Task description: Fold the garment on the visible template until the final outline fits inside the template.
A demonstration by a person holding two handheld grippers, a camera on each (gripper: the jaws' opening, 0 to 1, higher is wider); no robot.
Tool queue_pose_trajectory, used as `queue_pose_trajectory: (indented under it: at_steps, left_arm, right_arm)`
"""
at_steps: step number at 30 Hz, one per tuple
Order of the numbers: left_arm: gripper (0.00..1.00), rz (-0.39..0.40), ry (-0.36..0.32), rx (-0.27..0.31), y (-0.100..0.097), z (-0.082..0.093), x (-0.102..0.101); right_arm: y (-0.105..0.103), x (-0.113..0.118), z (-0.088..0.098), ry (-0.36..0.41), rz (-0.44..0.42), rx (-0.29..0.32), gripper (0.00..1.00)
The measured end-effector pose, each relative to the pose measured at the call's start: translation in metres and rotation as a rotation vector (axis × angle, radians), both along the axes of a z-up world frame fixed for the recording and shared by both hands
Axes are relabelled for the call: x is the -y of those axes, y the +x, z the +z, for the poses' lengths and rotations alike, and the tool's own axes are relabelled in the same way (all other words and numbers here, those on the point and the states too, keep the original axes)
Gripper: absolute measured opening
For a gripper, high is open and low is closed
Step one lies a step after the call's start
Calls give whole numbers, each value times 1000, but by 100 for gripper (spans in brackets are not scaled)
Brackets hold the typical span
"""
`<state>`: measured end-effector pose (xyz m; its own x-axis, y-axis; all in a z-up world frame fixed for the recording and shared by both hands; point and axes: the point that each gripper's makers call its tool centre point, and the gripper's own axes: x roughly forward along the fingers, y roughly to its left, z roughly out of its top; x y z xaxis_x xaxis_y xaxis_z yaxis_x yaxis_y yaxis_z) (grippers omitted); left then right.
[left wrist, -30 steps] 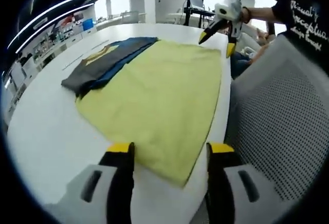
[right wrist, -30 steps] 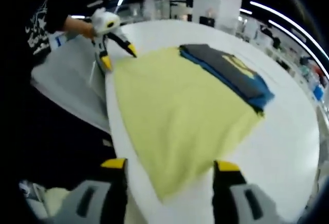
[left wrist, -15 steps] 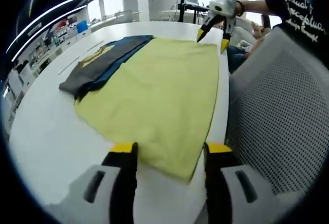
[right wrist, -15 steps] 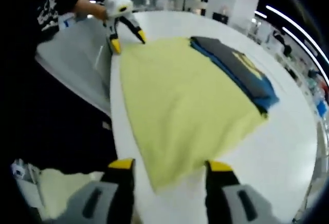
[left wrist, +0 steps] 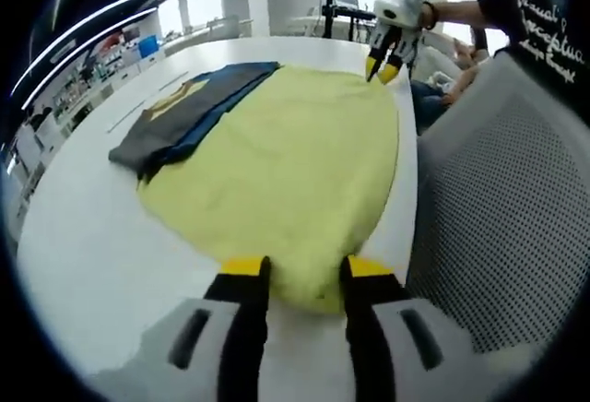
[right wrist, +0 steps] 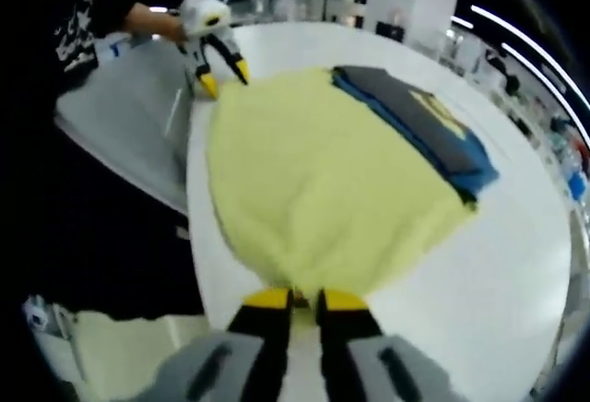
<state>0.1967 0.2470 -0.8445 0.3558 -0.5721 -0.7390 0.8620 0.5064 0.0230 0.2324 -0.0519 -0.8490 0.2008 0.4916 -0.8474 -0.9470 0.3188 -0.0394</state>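
A pale yellow garment (left wrist: 286, 153) lies spread on the white table (left wrist: 83, 236), puffed up in the middle. My left gripper (left wrist: 307, 273) is shut on its near edge, with cloth bunched between the yellow tips. At the far corner the right gripper (left wrist: 383, 72) pinches the cloth. In the right gripper view the garment (right wrist: 313, 181) runs away from my right gripper (right wrist: 305, 299), whose jaws stand almost together on the near hem. The left gripper (right wrist: 226, 77) holds the far corner there.
A folded dark grey garment on a blue one (left wrist: 184, 112) lies along the yellow garment's far side (right wrist: 424, 125). A grey mesh chair (left wrist: 498, 190) stands against the table edge. A person's black printed sleeve (left wrist: 544, 15) is beside it. Shelves and desks are behind.
Both grippers went from open to shut on the yellow garment's edge at opposite ends. The cloth, flat before, now bulges and its outline is rounder.
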Motion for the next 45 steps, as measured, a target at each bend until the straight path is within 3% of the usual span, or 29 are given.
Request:
queue_pose_trajectory:
  at_steps: [2,7,24,45]
  left_arm:
    - [12,1,13,7,2,0,-2]
    - [4,4,15,24,4,2,-3]
    - [2,36,-11,22,-1,14,-6]
    - [1,102,-48,6,-32,38,-3]
  right_arm:
    - [-1,-2,0,7,-4,-15,1]
    - [-1,-3,0,11,-4,-14,0]
    - [-12,-3,12,73,-60,-50,0]
    - [-48,3,36,186,-132,-111,0]
